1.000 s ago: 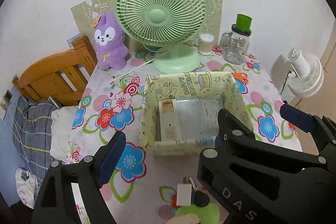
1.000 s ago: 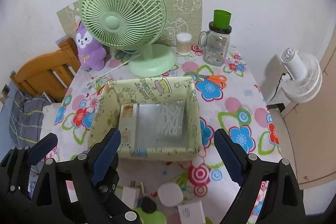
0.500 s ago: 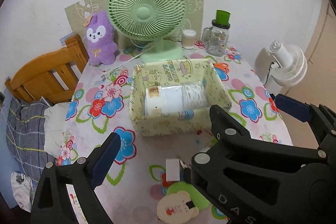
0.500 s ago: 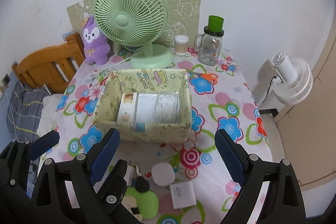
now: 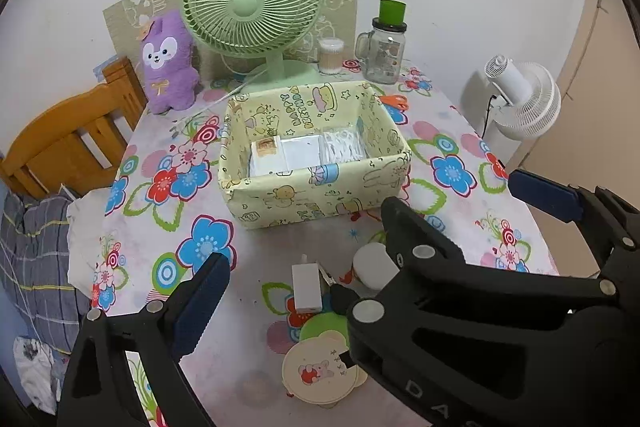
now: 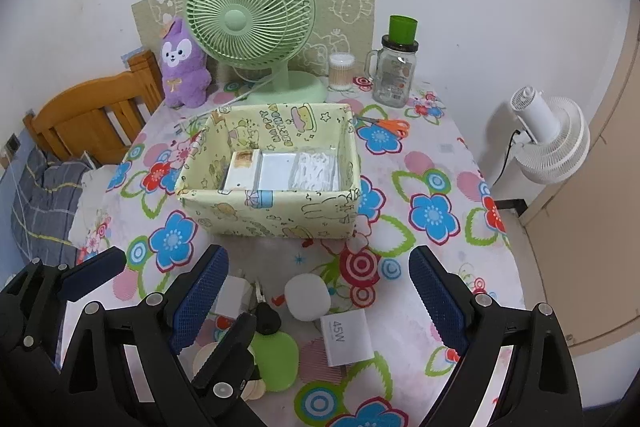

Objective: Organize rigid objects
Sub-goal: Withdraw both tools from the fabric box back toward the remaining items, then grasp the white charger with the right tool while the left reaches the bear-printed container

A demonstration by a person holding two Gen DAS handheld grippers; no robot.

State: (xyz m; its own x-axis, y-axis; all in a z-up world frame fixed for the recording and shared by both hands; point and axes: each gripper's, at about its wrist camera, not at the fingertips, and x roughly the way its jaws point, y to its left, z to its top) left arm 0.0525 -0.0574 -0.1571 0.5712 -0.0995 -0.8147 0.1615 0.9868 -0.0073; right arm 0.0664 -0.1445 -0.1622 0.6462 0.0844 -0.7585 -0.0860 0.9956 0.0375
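A yellow cartoon-print box (image 6: 272, 217) (image 5: 320, 199) stands mid-table and holds flat packets (image 6: 276, 171). In front of it lie a white charger (image 5: 306, 287), a white round case (image 6: 307, 297), a white 45W box (image 6: 346, 337), a black key fob (image 6: 267, 319), a green disc (image 6: 276, 355) and a cream round lid (image 5: 320, 371). My right gripper (image 6: 316, 295) is open and empty, above the round case. My left gripper (image 5: 360, 251) is open and empty, above the charger; the right gripper's arm crosses its view.
A green desk fan (image 6: 250, 19), purple plush (image 6: 182, 67), cotton-swab jar (image 6: 341, 71) and glass mug jar (image 6: 394, 75) line the table's back. Orange scissors (image 6: 390, 125) lie right of the box. A wooden chair (image 6: 92, 115) stands left, a white floor fan (image 6: 552, 143) right.
Both grippers have drawn back and up from the box. The small items in front of the box have come into view. Both stay open.
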